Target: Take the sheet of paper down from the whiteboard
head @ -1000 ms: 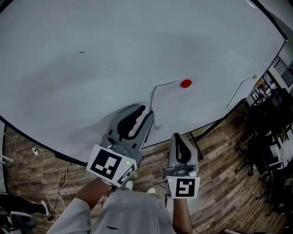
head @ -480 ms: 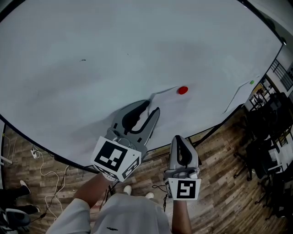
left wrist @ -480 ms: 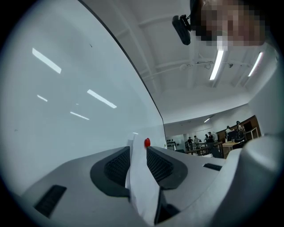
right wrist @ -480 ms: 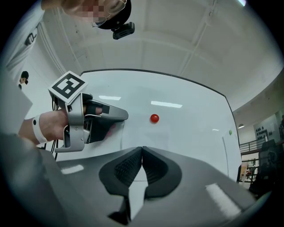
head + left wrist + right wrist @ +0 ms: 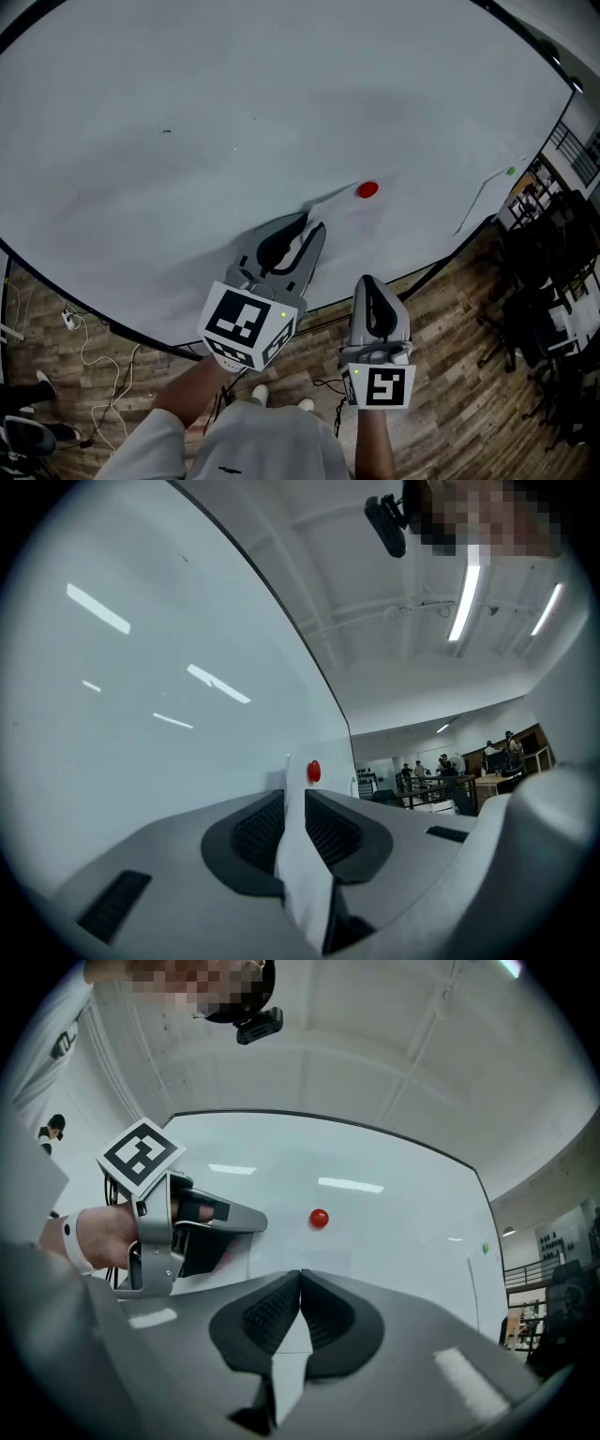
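Observation:
A white sheet of paper (image 5: 367,225) hangs on the whiteboard (image 5: 187,103), pinned near its top by a red magnet (image 5: 367,189). My left gripper (image 5: 309,228) is shut on the sheet's left edge, just below and left of the magnet. In the left gripper view the paper (image 5: 302,855) runs between the closed pads, with the magnet (image 5: 313,772) just beyond. My right gripper (image 5: 371,284) hovers shut and holding nothing below the sheet, off the board. From the right gripper (image 5: 300,1277) view, the left gripper (image 5: 255,1223) sits left of the magnet (image 5: 320,1218).
A second sheet (image 5: 478,199) under a green magnet (image 5: 509,172) hangs farther right on the board. The board's dark lower frame (image 5: 141,330) runs above a wooden floor with cables (image 5: 94,352). Chairs and desks (image 5: 553,272) stand at the right.
My left gripper has shifted up and right toward the red magnet, carrying the paper's edge with it. The right gripper has stayed where it was.

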